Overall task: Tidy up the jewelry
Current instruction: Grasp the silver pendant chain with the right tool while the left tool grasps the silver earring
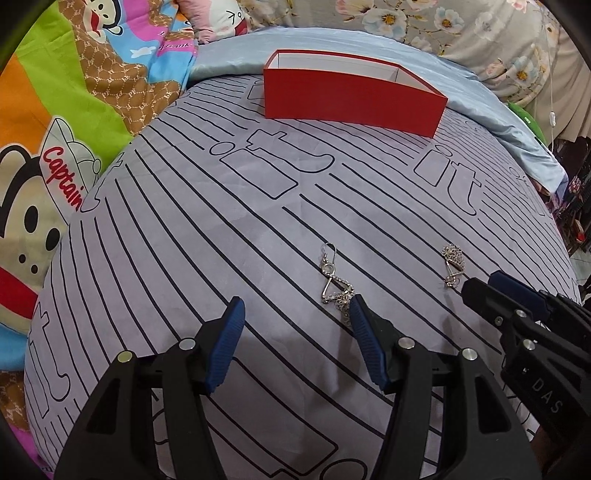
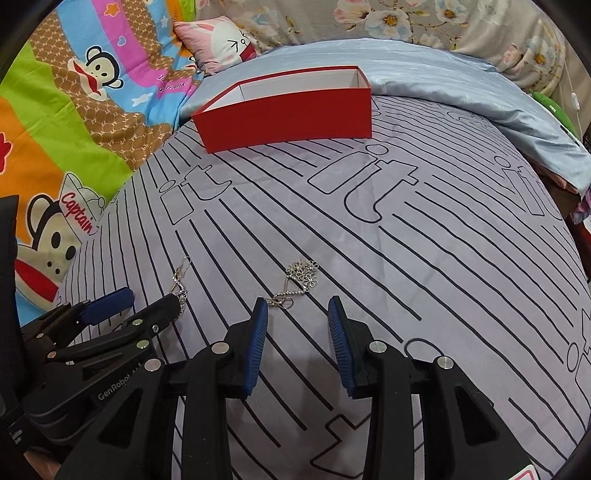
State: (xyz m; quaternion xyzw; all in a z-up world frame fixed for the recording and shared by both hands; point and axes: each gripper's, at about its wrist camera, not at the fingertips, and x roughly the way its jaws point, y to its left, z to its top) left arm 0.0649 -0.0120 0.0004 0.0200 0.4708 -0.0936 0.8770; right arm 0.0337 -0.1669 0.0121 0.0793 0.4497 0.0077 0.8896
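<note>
1. Blue ribbed pads line the black fingers of both grippers, which point down at a grey bedsheet (image 1: 207,236) printed with black stripes and outlined letters.
2. The left gripper (image 1: 295,314) has its jaws spread wide with nothing between them; its right-hand fingertip (image 1: 356,308) lies over the lower end of a silver earring, and whether it presses on it cannot be told.
3. That hook earring (image 1: 334,277) lies flat on the sheet, its ear wire pointing away from the gripper.
4. The right gripper (image 2: 297,308) has its jaws at a narrower gap, also empty; its left-hand fingertip (image 2: 261,308) sits just beside the hook end of a second piece.
5. This flower-cluster earring (image 2: 301,282) lies flat just ahead of the right gripper, its cluster end farther away.
6. The two earrings are apart, side by side across the sheet, and the two grippers are close together.
7. Farther off, a red box (image 1: 347,98) with a white inside stands open on the sheet, well apart from both earrings.
8. Beyond it lie a pale blue cover (image 2: 424,74), a cartoon monkey blanket (image 1: 48,122) and floral fabric (image 2: 424,22).
</note>
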